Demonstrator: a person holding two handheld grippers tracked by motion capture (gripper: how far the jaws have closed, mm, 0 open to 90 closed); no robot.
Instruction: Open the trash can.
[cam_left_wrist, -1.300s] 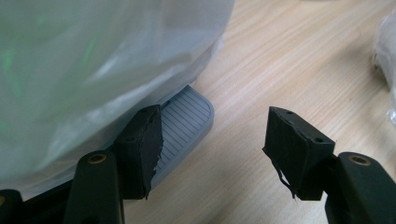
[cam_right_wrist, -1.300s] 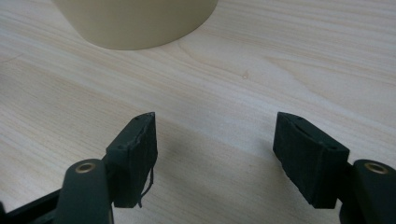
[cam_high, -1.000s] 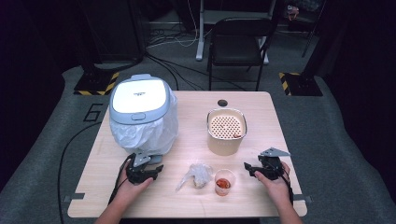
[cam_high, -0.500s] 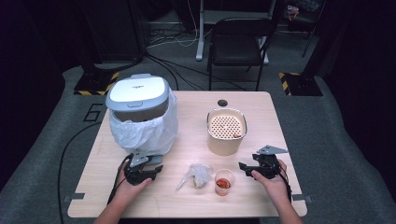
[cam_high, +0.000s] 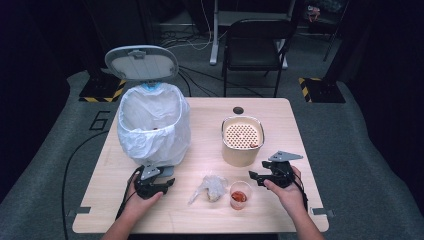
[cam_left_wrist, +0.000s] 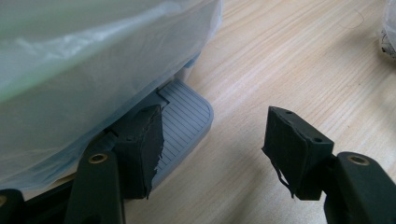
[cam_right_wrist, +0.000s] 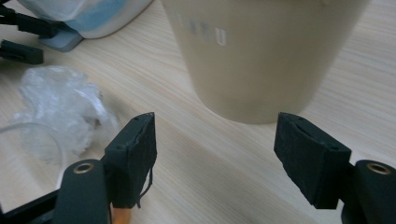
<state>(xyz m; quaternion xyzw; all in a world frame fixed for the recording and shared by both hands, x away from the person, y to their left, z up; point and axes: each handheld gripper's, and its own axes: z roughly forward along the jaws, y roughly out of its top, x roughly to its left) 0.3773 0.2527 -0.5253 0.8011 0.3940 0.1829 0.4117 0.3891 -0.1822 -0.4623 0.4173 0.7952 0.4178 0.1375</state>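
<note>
A pedal bin (cam_high: 152, 125) lined with a white bag stands at the table's left, its lid (cam_high: 141, 62) swung up. My left gripper (cam_high: 167, 181) sits at the bin's foot. It (cam_left_wrist: 212, 133) is open, with one jaw resting on the grey ribbed pedal (cam_left_wrist: 187, 116). My right gripper (cam_high: 252, 176) hovers open at the front right, beside the beige perforated-top container (cam_high: 242, 140). Its (cam_right_wrist: 215, 135) jaws have just been closing a little with nothing between them, and they face the container's wall (cam_right_wrist: 261, 56).
Crumpled clear plastic wrap (cam_high: 210, 186) and a small clear cup (cam_high: 239, 195) with red contents lie at the front between my hands. A small black disc (cam_high: 238, 110) sits at the table's far edge. A black chair (cam_high: 255, 45) stands behind the table.
The bin's lid has swung from shut to fully raised. My right gripper has risen a little and shifted toward the beige container. The left hand stayed at the pedal.
</note>
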